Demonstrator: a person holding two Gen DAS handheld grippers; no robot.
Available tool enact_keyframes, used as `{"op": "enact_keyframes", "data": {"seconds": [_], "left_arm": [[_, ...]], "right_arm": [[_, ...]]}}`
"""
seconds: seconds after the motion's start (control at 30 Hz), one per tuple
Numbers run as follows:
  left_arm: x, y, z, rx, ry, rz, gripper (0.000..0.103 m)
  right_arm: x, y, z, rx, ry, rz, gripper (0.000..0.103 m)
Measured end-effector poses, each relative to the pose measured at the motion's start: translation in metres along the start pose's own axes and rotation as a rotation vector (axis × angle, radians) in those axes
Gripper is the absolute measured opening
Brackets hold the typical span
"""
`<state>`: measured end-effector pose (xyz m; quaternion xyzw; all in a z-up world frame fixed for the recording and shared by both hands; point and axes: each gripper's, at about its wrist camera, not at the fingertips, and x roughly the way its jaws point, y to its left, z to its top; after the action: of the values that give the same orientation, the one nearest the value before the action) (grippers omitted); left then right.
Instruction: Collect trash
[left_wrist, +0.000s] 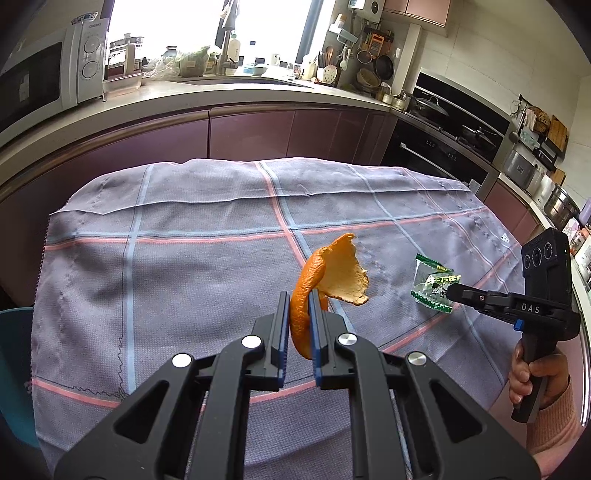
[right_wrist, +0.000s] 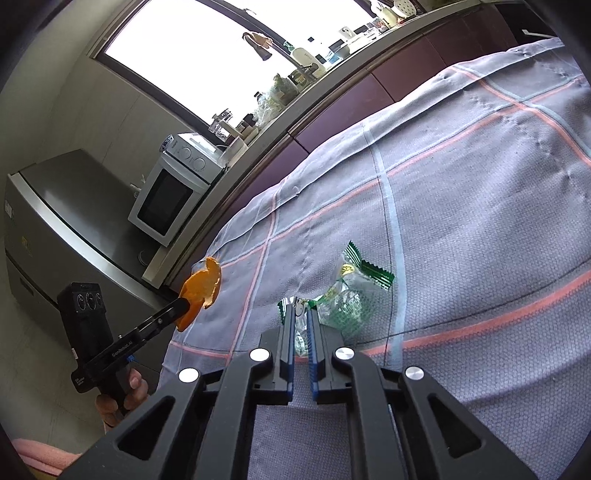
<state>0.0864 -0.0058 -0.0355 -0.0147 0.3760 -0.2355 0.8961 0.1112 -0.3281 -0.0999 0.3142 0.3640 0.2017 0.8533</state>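
An orange peel (left_wrist: 332, 273) is held up above the checked tablecloth (left_wrist: 184, 258), pinched by its lower strip in my left gripper (left_wrist: 298, 299), which is shut on it. The right wrist view shows the same peel (right_wrist: 201, 286) at the tip of the left gripper (right_wrist: 184, 304). A clear and green candy wrapper (left_wrist: 432, 284) lies on the cloth at the right. My right gripper (left_wrist: 451, 293) has its tips on the wrapper's near edge. In the right wrist view the wrapper (right_wrist: 347, 295) is pinched between the narrow jaws of the right gripper (right_wrist: 301, 314).
The cloth-covered table sits in front of a kitchen counter with a microwave (left_wrist: 44, 81) and a stove (left_wrist: 443, 122). A blue bin edge (left_wrist: 14, 369) shows beyond the table's left side. A steel fridge (right_wrist: 55, 221) stands past the left gripper.
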Motion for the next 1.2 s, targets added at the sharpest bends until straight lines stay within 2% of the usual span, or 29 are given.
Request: {"op": "enact_keyframes", "data": {"seconds": [0.2,0.5,0.63,0.73,0.77,0.83,1.0,1.17,1.2], "left_arm": [[-0.010,0.004,-0.004,-0.002,-0.018,0.016,0.010],[-0.036,0.023,-0.010,-0.049,-0.059,0.044,0.010],[-0.044,0.033,-0.015,-0.068,-0.066,0.054,0.010],[-0.046,0.038,-0.019,-0.075,-0.060,0.057,0.010],[-0.045,0.039,-0.020,-0.076,-0.058,0.057,0.010],[-0.044,0.040,-0.021,-0.079,-0.054,0.054,0.010],[-0.038,0.039,-0.021,-0.078,-0.047,0.043,0.010],[-0.037,0.038,-0.023,-0.079,-0.041,0.042,0.010],[-0.037,0.038,-0.023,-0.081,-0.040,0.043,0.010]], "right_arm": [[0.002,0.018,0.004,-0.075,-0.003,-0.006,0.002],[0.019,0.053,0.003,-0.183,0.040,0.049,0.002],[0.025,0.055,0.002,-0.187,0.053,0.007,0.002],[0.023,0.051,0.002,-0.188,0.057,-0.049,0.007],[0.022,0.048,0.002,-0.180,0.056,-0.057,0.013],[0.019,0.045,0.001,-0.179,0.057,-0.078,0.018],[0.019,0.038,-0.002,-0.171,0.067,-0.078,0.018],[0.028,0.033,-0.002,-0.139,0.075,-0.048,0.002],[0.028,0.032,-0.002,-0.134,0.069,-0.042,0.002]]}}
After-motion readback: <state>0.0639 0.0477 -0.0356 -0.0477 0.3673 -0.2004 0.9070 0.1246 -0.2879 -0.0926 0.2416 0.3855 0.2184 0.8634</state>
